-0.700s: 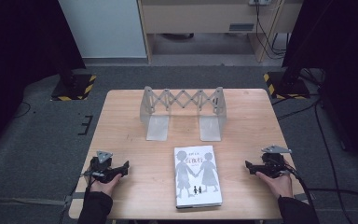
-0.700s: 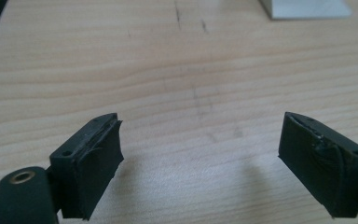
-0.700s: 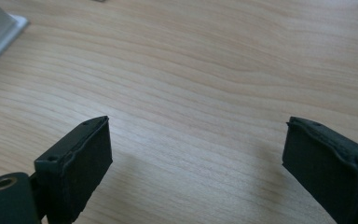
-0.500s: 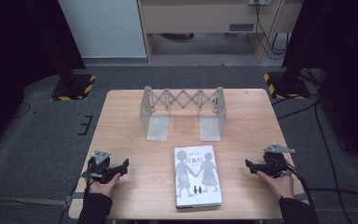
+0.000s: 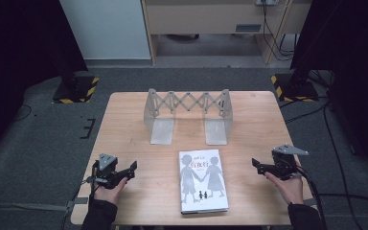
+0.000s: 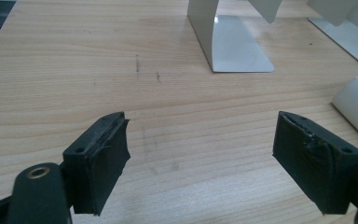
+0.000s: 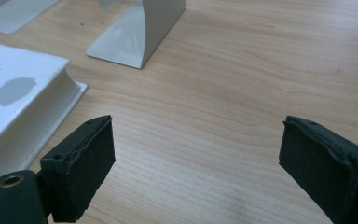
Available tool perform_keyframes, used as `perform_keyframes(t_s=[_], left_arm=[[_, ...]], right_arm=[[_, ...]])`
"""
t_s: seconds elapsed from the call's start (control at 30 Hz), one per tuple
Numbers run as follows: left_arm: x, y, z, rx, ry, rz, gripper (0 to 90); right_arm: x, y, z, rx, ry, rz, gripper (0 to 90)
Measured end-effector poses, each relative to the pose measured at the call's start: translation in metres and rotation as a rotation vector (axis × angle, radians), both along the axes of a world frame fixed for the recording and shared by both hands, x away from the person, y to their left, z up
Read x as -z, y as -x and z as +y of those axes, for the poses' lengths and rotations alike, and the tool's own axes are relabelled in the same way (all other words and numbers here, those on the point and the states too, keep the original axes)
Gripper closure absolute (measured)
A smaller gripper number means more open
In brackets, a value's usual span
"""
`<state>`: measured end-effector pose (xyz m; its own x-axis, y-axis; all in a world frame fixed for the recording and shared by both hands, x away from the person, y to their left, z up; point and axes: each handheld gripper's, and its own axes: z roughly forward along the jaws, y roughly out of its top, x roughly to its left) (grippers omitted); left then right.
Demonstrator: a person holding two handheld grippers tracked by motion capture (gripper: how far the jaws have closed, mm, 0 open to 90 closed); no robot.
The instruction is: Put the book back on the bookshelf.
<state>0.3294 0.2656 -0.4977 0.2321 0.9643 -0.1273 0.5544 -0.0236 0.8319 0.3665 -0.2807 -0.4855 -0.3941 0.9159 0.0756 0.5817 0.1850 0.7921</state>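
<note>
The book lies flat at the near middle of the tabletop, in front of the grey folding rack. The left gripper and right gripper flank it, apart from it, jaws spread wide and empty.

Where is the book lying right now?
In the high view the book lies flat at the table's near edge, centred between both tongs, just in front of the grey expanding rack.
</note>
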Motion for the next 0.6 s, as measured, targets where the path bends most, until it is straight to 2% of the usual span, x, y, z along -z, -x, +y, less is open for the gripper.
perform_keyframes(t_s=[0.17, 0.23, 0.33, 0.43, 0.53, 0.6], left_arm=[[-0.002, 0.001, -0.007, 0.015, 0.005, -0.001, 17.4], [-0.003, 0.002, -0.009, 0.022, 0.013, -0.004, 17.6], [-0.007, 0.004, -0.011, 0.030, 0.034, -0.015, 18.2], [-0.008, 0.005, -0.013, 0.038, 0.040, -0.023, 19.3], [-0.012, 0.008, -0.018, 0.059, 0.040, -0.036, 20.3], [-0.014, 0.009, -0.021, 0.069, 0.050, -0.048, 21.2]], right_arm=[[-0.006, 0.001, 0.003, -0.001, -0.033, -0.014, 11.1], [-0.008, 0.001, 0.004, -0.006, -0.018, -0.017, 11.1], [-0.013, 0.003, 0.008, -0.009, -0.028, -0.030, 11.1], [-0.020, 0.004, 0.012, -0.021, -0.031, -0.049, 11.2], [-0.027, 0.006, 0.019, -0.033, -0.007, -0.066, 11.2], [-0.032, 0.008, 0.024, -0.047, -0.014, -0.075, 11.4]])
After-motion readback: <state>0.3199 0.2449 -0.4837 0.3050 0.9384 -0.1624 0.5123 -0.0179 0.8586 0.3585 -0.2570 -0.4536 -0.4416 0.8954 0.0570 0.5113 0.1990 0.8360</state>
